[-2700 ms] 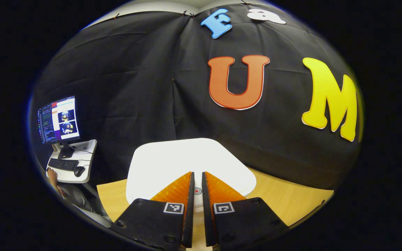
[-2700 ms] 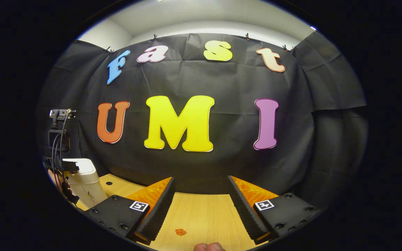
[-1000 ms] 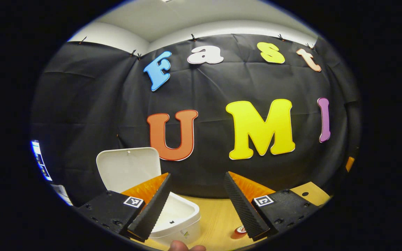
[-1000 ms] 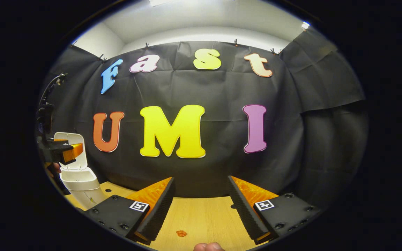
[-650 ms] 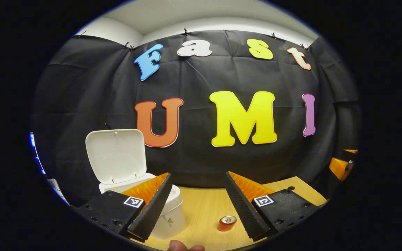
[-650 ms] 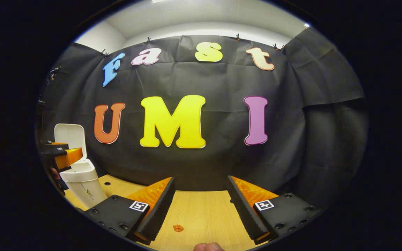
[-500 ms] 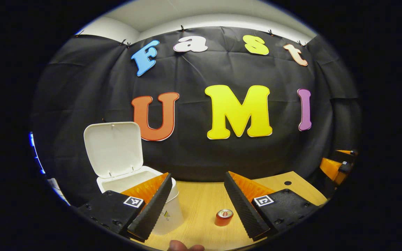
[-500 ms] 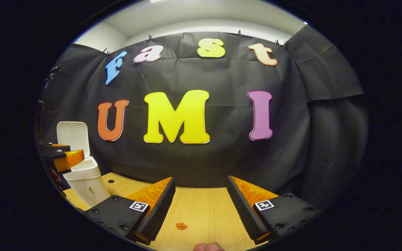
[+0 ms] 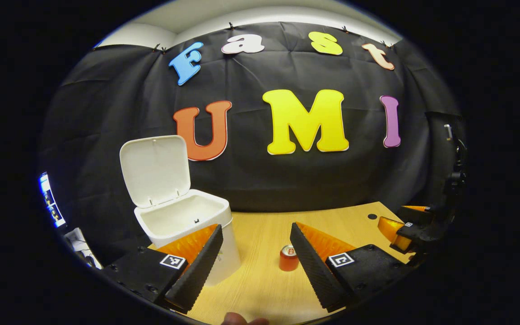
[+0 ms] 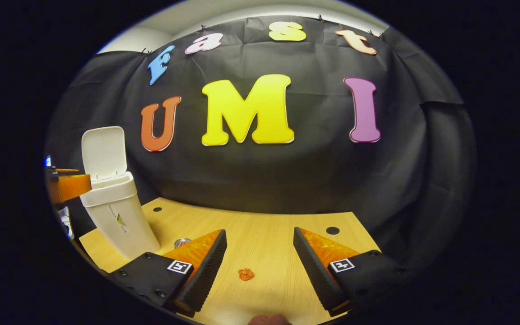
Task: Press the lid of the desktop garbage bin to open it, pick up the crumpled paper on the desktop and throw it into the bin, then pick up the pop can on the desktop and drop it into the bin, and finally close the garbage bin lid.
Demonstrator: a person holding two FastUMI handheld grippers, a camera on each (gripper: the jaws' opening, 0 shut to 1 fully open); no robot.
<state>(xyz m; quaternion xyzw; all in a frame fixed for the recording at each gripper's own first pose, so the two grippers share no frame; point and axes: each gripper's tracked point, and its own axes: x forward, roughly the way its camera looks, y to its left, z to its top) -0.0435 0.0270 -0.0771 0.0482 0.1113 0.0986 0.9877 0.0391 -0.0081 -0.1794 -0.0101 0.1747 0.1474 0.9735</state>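
The white plastic desktop garbage bin [image 9: 183, 225] stands on the pale wooden worktop [image 9: 260, 225] with its hinged lid [image 9: 155, 170] swung up and standing open, the hollow inside showing bare white walls. In the right gripper view the same bin [image 10: 118, 216] stands at the far left of the worktop [image 10: 269, 253], lid [image 10: 103, 153] raised.

A small red pop can [image 9: 288, 258] stands upright on the wood, apart from the bin and to its right, just beside the inner edge of the left tool's right-hand finger as seen from the left gripper view. In the right gripper view its silver top [image 10: 182, 243] peeks out behind that tool's left-hand finger.

The small orange crumpled paper [image 10: 245, 274] lies on the wood, seen between the fingers of the right tool [image 10: 260, 262], which hangs above the worktop with its fingers spread wide and nothing between them.

The left tool [image 9: 255, 253] likewise has its fingers wide apart, holding nothing, with the bin seen behind its left-hand finger. The right tool [image 9: 404, 223] shows at the right edge of the left gripper view.
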